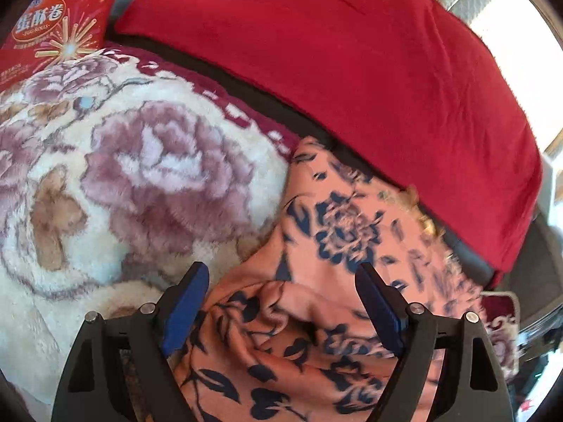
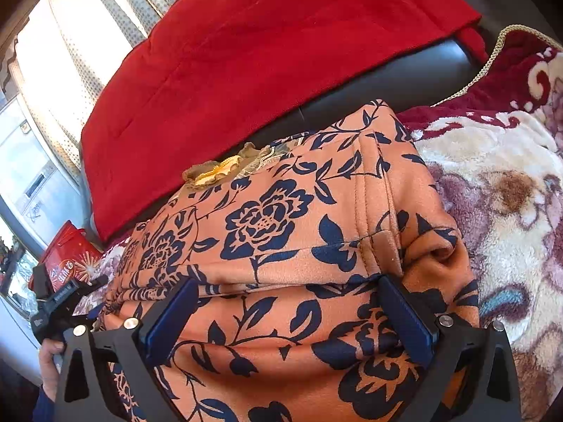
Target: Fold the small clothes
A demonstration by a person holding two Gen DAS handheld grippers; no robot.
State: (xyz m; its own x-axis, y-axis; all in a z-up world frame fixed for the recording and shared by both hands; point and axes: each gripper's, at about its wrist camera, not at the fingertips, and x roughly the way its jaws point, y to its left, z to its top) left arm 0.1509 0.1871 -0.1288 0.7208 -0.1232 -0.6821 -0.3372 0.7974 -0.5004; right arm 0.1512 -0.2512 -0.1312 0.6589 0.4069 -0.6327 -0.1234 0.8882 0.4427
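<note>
One orange floral garment (image 2: 281, 232) beneath two open tools.

Bright daylight from the curtained window (image 2: 70, 35), blown out to near white in both views. Strong, saturated colour on the red cloth (image 1: 334, 70), with a dark shadow band along its lower edge. Motion blur in the left wrist view, worst on the orange floral garment (image 1: 352, 228) toward the right and on the plush blanket (image 1: 140, 161). Sharper print and stitching in the right wrist view. Heavy fisheye bending and black vignette at all corners. Soft shine on the dark leather (image 2: 404, 81).
</note>
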